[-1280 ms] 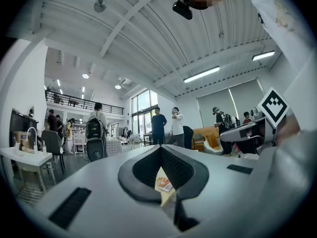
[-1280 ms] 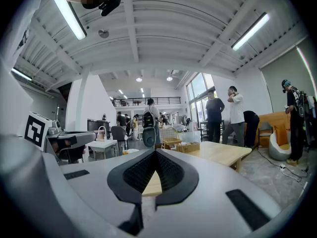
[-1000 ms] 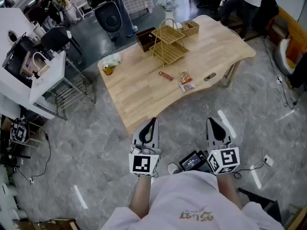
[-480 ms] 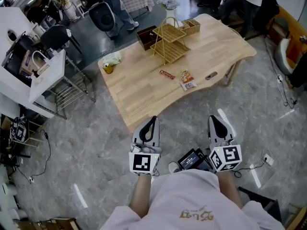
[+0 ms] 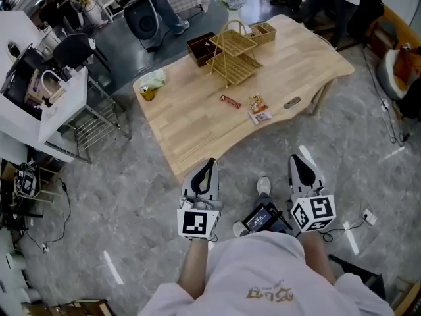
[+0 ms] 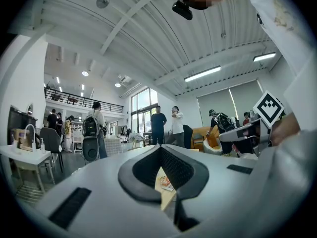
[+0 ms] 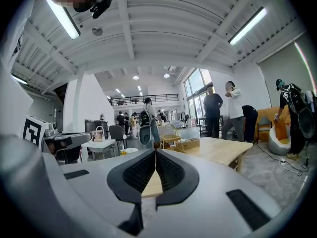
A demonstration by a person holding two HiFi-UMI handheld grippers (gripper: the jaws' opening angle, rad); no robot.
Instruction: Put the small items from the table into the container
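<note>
On the light wooden table [image 5: 191, 130] lie small items: a red-brown bar [image 5: 229, 101], an orange snack packet [image 5: 255, 103], a white packet [image 5: 260, 116] and a dark oval piece [image 5: 291, 103]. A gold wire two-tier basket [image 5: 231, 58] stands behind them, with a dark brown box [image 5: 199, 49] and a wicker box [image 5: 262, 35] beside it. My left gripper [image 5: 209, 164] and right gripper [image 5: 294, 158] hover over the floor short of the table's near edge, both shut and empty. In the left gripper view the packets [image 6: 166, 183] show past the left gripper [image 6: 161, 150]. The right gripper [image 7: 156, 152] points at the table [image 7: 223, 150].
A yellow jar [image 5: 146, 96] and a pale green bag [image 5: 153, 81] sit at the table's left corner. A white counter with a metal rack [image 5: 59, 110] stands to the left. Several people [image 7: 220, 108] stand beyond the table. Grey stone floor lies between me and the table.
My right gripper has drifted slightly right and toward me in the head view. The left gripper has stayed put. A shoe now shows between the grippers.
</note>
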